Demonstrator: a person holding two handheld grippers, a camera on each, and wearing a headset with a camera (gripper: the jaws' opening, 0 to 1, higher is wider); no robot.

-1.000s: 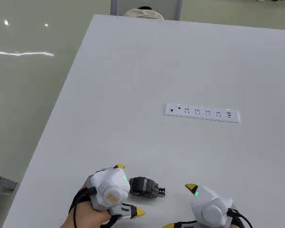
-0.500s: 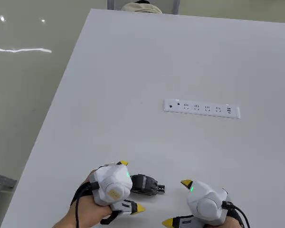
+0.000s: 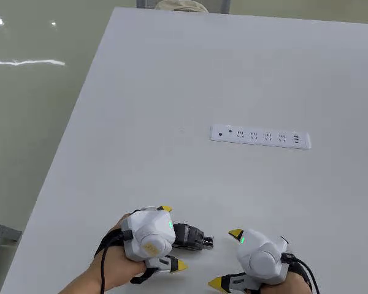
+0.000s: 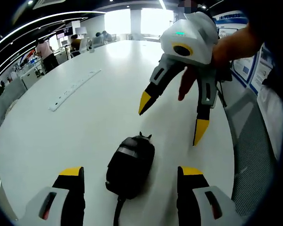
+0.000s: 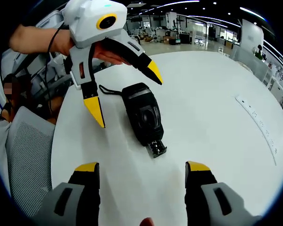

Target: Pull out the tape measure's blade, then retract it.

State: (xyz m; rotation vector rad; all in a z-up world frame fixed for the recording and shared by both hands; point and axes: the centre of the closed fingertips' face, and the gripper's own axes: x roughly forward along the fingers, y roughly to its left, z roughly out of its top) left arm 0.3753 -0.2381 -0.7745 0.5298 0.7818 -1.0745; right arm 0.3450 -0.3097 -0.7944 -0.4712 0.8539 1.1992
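Low in the head view, left of centre, the black tape measure (image 3: 187,237) lies flat on the white table (image 3: 172,92), with its blade hook at the case mouth, pointing right. Left gripper (image 4: 130,172): jaws wide apart, one tip on either side of the case, no contact seen. Right gripper (image 5: 142,166): jaws wide apart, holding nothing, facing the hook end, near it but apart. A white power strip (image 3: 259,136) lies well apart, right of mid-frame.

Bare table (image 3: 172,92) surrounds the tape measure (image 3: 187,237); power strip (image 3: 259,136) lies well apart.
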